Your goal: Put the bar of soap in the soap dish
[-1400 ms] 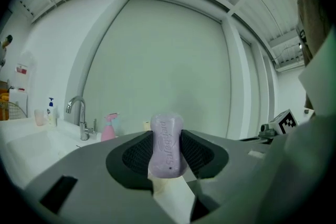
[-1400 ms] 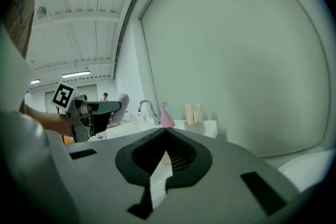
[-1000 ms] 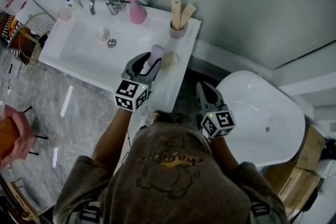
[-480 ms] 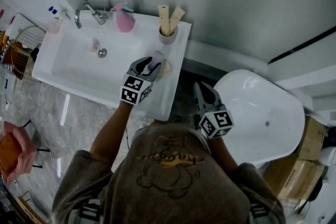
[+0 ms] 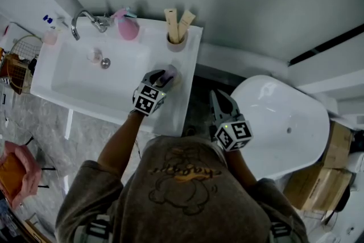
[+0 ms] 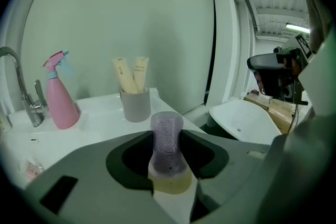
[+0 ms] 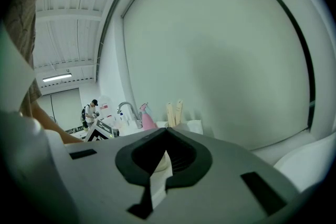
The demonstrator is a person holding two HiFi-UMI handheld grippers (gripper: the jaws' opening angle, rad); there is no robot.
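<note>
- Step in hand looked like the placing itself: my left gripper (image 5: 161, 77) had its jaws clamped on the frosted lilac bar of soap (image 6: 167, 136), held on end right over the pale yellow soap dish (image 6: 170, 185) on the white sink counter (image 5: 187, 54).
- Couldn't tell if the soap was touching the dish.
- Next move, I reckon: lower a touch, spread the jaws, and watch the bar doesn't tip off.
- The left gripper view showed the grip and the dish. In the head view the gripper hid most of that.
- The head view placed my right gripper (image 5: 220, 98) well apart, by the white tub (image 5: 284, 122). Its own view showed the jaws together and empty.
</note>
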